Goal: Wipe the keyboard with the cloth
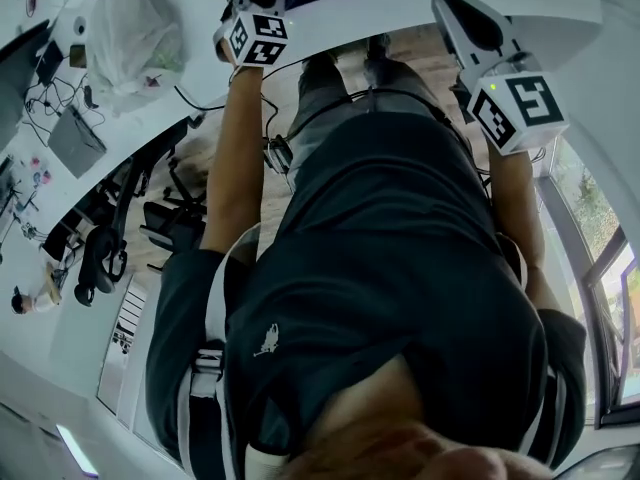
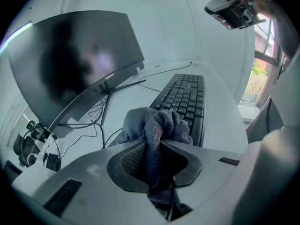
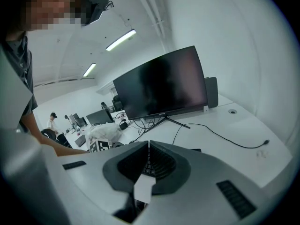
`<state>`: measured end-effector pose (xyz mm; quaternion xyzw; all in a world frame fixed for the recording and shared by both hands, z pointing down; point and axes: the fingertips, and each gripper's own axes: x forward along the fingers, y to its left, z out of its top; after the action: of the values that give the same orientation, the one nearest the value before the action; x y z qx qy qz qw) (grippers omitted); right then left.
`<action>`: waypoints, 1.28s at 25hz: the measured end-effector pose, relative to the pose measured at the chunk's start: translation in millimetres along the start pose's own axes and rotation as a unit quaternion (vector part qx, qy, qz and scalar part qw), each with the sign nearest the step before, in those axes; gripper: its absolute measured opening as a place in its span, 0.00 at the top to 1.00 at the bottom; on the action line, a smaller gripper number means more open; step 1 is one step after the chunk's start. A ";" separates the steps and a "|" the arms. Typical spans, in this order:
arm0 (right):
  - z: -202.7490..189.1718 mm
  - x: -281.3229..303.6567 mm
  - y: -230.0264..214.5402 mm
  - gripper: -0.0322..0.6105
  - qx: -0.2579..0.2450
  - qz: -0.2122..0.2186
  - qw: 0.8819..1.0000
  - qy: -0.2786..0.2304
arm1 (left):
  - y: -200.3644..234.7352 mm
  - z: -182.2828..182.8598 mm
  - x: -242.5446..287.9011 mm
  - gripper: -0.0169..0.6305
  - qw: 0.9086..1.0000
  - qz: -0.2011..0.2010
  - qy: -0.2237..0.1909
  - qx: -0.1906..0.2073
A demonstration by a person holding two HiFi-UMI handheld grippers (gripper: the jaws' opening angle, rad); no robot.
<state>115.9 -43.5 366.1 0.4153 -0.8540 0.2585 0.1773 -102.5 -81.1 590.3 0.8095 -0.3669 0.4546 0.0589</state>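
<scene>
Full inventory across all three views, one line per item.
keyboard: 1, black, on the desk ahead of the left gripper
cloth: 1, grey, bunched between the left gripper's jaws
monitor: 1, black, screen dark, on its stand at the desk's back
desk: 1, white, under keyboard and monitor
cable: 1, black, running from the monitor stand across the desk
plastic bag: 1, white, on a neighbouring desk to the left
ceiling lights: 2, white strips, overhead
left gripper: grey, shut on the cloth
right gripper: grey, jaws together, empty

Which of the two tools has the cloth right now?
The left tool: its jaws are clamped on the grey cloth, near the keyboard. The right tool's jaws meet on nothing.
</scene>
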 end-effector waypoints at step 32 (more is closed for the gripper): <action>26.0 44.8 45.6 0.93 -0.017 0.017 0.999 0.021 | -65.5 105.2 45.9 0.89 0.991 -0.082 -0.101 0.029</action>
<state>50.6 -62.7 355.0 0.3922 -0.8612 0.2558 0.1978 27.4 -103.6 580.7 0.8802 -0.2897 0.3744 0.0350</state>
